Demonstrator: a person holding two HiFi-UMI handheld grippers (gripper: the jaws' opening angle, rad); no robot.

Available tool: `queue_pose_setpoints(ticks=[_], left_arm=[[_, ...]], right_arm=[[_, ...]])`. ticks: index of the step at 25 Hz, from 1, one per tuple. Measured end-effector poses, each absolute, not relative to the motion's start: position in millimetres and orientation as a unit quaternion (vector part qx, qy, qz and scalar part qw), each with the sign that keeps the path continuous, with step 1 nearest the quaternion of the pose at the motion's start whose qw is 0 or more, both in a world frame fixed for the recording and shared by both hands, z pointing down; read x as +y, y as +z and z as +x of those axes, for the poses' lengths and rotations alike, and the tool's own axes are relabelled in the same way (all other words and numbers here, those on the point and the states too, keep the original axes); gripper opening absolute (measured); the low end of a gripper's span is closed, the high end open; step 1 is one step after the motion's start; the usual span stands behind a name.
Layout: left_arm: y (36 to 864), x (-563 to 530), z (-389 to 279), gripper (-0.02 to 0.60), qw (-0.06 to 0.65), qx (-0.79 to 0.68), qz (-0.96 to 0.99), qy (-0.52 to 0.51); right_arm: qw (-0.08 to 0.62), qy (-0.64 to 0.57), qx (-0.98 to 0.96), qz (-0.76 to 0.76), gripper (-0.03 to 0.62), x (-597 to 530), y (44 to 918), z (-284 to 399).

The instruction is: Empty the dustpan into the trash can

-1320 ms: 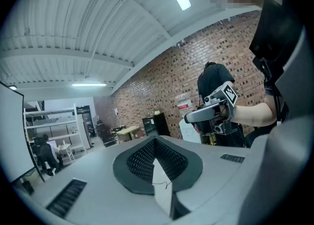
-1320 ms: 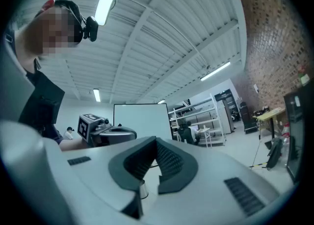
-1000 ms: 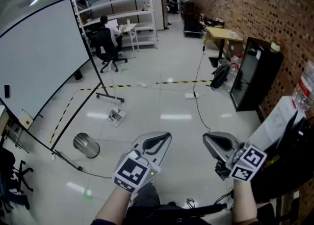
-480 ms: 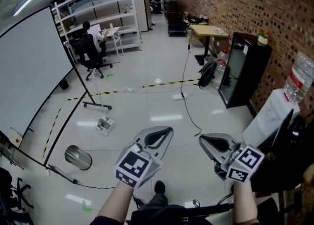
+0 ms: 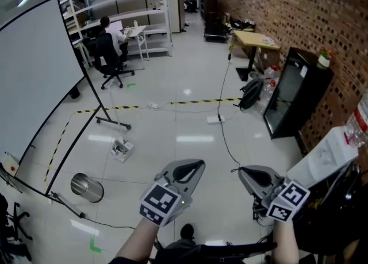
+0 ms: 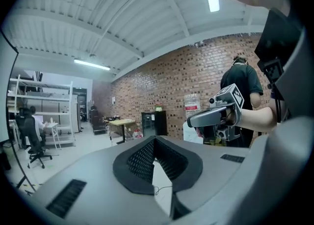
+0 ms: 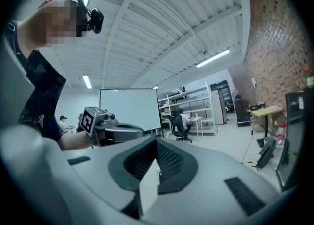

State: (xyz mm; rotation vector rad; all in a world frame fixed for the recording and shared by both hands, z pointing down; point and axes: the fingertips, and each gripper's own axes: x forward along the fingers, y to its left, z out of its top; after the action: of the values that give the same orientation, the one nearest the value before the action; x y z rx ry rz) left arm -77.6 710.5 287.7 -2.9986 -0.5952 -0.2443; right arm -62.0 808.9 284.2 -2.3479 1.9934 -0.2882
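A shiny metal trash can point(image 5: 86, 187) lies on its side on the pale floor at the lower left of the head view. A small grey object point(image 5: 121, 149), perhaps the dustpan, sits on the floor beyond it; it is too small to tell for sure. My left gripper point(image 5: 195, 165) and right gripper point(image 5: 244, 172) are held side by side in the air over bare floor, well away from both. In the left gripper view the left gripper point(image 6: 154, 140) is shut and empty. The right gripper point(image 7: 156, 143) in its own view is also shut on nothing.
A large whiteboard point(image 5: 34, 79) on a wheeled stand fills the left. Black-and-yellow tape point(image 5: 190, 102) and a cable point(image 5: 221, 125) cross the floor ahead. A black cabinet point(image 5: 290, 93) and a water dispenser point(image 5: 325, 153) stand by the brick wall on the right. A person point(image 5: 112, 35) sits at the far shelves.
The whole view has shifted as the person walks. The trash can and the small grey object have slid left and lower in the head view. Both grippers stay shut and side by side.
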Motion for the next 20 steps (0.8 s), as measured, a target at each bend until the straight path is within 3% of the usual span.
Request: queue_pose_setpoints(ticks=[4, 8, 20], left_arm=[[277.7, 652.7, -39.0, -0.002, 0.031, -0.165, -0.983, -0.071], [267.3, 623.7, -9.0, -0.002, 0.044, -0.159, -0.984, -0.064], [269.2, 643.1, 101.1, -0.002, 0.041, -0.117, -0.991, -0.047]], right_arm=[[0.031, -0.09, 0.649, -0.755, 0.023, 761.1, 278.2, -20.3], [-0.006, -0.069, 0.656, -0.751, 0.025, 727.6, 271.8, 9.9], [0.021, -0.08, 0.688, -0.721, 0.025, 734.7, 282.8, 116.5]])
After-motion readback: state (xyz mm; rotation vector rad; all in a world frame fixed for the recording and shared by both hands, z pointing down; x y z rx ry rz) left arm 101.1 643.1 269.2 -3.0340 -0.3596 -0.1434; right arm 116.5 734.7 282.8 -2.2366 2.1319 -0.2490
